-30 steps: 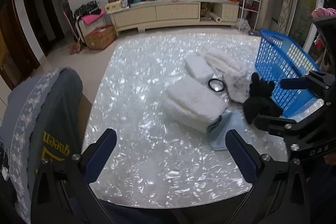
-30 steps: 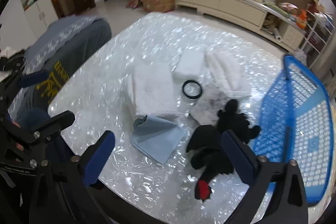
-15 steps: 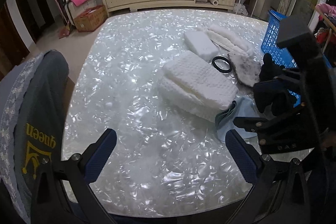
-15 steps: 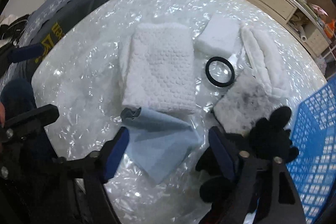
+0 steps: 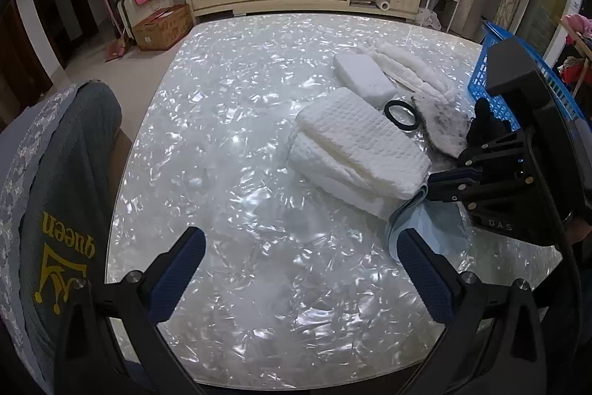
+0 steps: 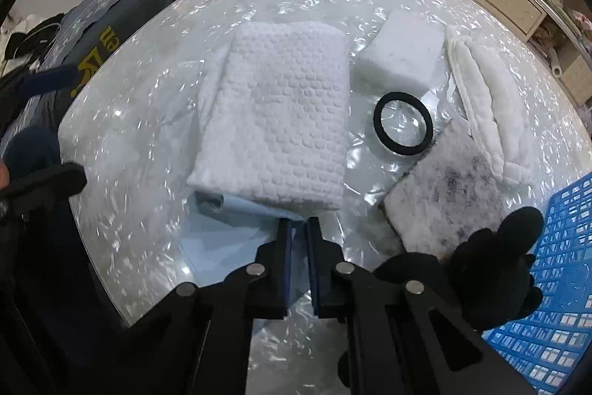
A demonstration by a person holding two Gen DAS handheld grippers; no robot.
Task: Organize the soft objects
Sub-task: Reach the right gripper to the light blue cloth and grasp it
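Where it meets waffled white towel — smooth blue cloth, pinched by right tool; left tool spread.

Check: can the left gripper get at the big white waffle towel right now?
Probably yes. The left gripper is open over bare table, nothing between it and the waffle towel's near edge. The right gripper, closed on the blue cloth, crowds only the towel's right corner.

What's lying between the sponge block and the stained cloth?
The black ring, flat on the table, between sponge block and stained cloth. Clearest in the right wrist view.
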